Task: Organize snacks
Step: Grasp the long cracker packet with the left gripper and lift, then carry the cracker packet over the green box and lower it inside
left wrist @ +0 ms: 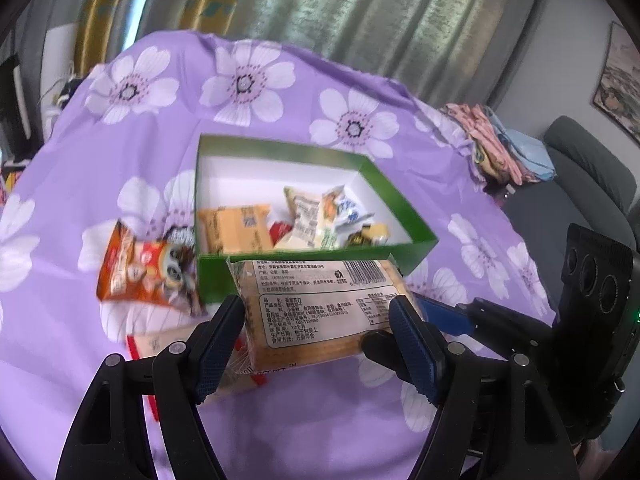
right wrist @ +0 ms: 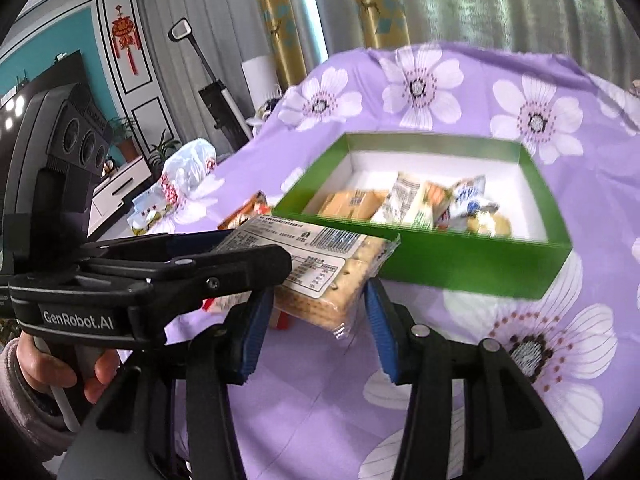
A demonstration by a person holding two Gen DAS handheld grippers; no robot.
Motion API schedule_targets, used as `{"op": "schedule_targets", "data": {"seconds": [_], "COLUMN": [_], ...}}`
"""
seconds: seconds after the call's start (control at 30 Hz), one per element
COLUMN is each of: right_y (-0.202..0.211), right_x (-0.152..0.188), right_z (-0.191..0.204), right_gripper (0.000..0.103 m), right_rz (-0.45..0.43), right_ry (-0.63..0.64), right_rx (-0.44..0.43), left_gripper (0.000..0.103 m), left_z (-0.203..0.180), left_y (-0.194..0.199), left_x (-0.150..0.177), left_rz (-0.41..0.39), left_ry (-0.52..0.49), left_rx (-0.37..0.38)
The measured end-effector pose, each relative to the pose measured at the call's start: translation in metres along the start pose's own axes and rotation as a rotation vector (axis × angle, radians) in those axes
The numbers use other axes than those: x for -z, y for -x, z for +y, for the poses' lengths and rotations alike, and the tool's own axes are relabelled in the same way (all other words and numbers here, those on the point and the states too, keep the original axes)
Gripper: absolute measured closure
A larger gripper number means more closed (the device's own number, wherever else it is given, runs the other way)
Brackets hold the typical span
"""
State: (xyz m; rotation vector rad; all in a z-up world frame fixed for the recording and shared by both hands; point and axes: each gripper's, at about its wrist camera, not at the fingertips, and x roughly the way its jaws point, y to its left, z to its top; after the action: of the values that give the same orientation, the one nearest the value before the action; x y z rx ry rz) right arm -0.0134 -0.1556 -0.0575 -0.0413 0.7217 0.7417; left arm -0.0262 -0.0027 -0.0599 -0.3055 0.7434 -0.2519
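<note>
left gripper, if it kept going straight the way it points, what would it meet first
The left gripper is shut on a cracker packet, and that packet leads. Straight ahead, its far end would probably meet the near wall of the green box first, though depth is hard to judge here.

Your left gripper (left wrist: 316,320): jaws clamped across the cracker pack (left wrist: 320,304), pointing downward. Your right gripper (right wrist: 316,312): jaws pressing the same pack's end. Your left hand (right wrist: 60,368): wrapped around its handle.

Bright daylight, motion blur, fisheye-warped edges
</note>
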Motion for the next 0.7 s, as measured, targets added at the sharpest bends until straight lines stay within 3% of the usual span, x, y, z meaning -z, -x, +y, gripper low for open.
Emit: {"op": "schedule_targets", "data": {"seconds": [0.7], "right_y": [-0.012], "right_x": [-0.053], "right_z": [-0.046], "right_gripper": [0.055], "right_rz": [-0.088], "right_ry": [-0.013], "right_rx": [0.044], "left_gripper": [0.028], "left_z": [-0.007], "left_y": [-0.044], "left_x": [-0.068], "left_rz": [-0.037], "left_ry": [-0.055], "left_rx": [0.013]}}
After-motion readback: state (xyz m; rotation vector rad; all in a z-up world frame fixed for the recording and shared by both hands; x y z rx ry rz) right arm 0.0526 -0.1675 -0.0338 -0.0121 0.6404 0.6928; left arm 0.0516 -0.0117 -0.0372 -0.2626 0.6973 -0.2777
